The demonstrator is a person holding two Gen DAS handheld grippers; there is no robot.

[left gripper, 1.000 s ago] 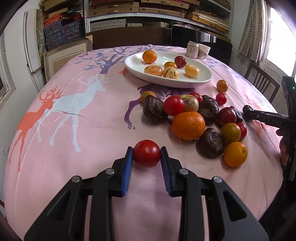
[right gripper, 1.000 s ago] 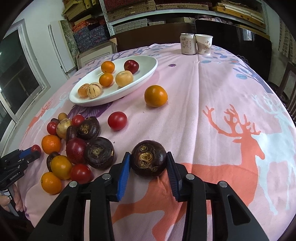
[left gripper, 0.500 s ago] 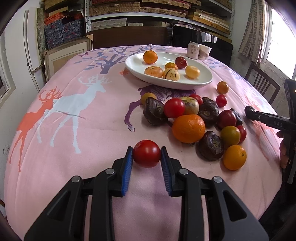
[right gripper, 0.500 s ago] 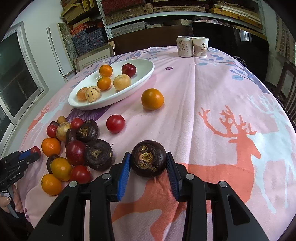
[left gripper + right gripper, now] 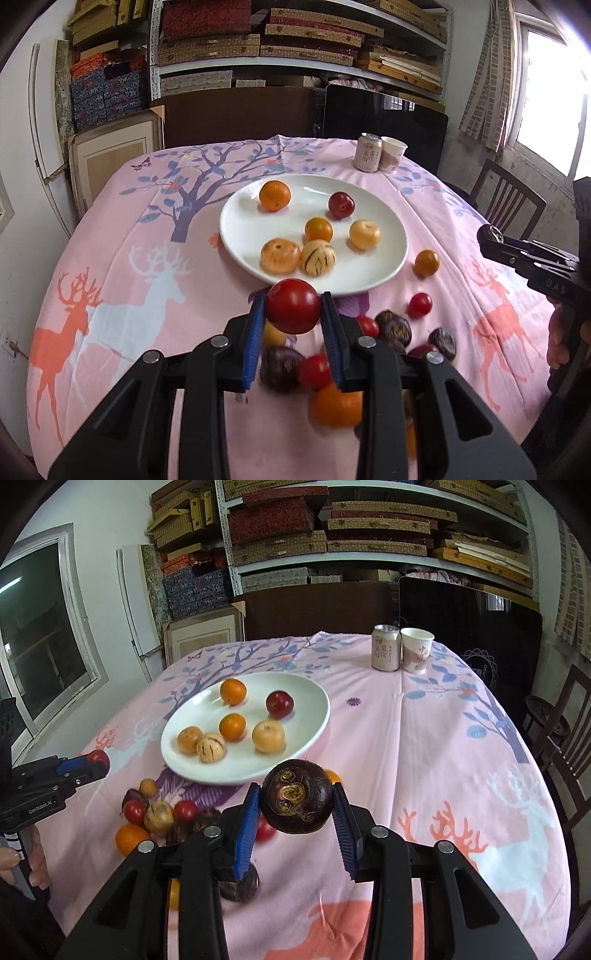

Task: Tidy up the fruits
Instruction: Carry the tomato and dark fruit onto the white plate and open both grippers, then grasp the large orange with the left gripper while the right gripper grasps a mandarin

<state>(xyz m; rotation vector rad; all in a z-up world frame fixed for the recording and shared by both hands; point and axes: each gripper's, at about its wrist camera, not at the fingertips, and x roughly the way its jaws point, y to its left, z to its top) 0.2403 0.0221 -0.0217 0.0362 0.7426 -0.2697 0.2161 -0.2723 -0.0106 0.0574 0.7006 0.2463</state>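
A round table under a pink deer-print tablecloth (image 5: 110,280) stands before shelves stacked with woven boxes. The left gripper (image 5: 293,314) is clamped on a glossy red tomato (image 5: 293,311), held in the air just short of the near rim of the white plate (image 5: 236,229). The right gripper (image 5: 294,801) grips a dark purple-brown fruit (image 5: 296,796) with tan scarred whorls on its face, likewise aloft near that rim. The plate, toward the far middle of the table, already carries six fruits: oranges, a dark red plum, pale striped ones. The step in hand looks like the carry to the plate; next, each gripper must come over a bare patch and let go low, so that nothing rolls. Loose fruit (image 5: 159,816) lies heaped near the table's front edge; a can (image 5: 386,652) and paper cup (image 5: 416,655) stand together at the far edge.
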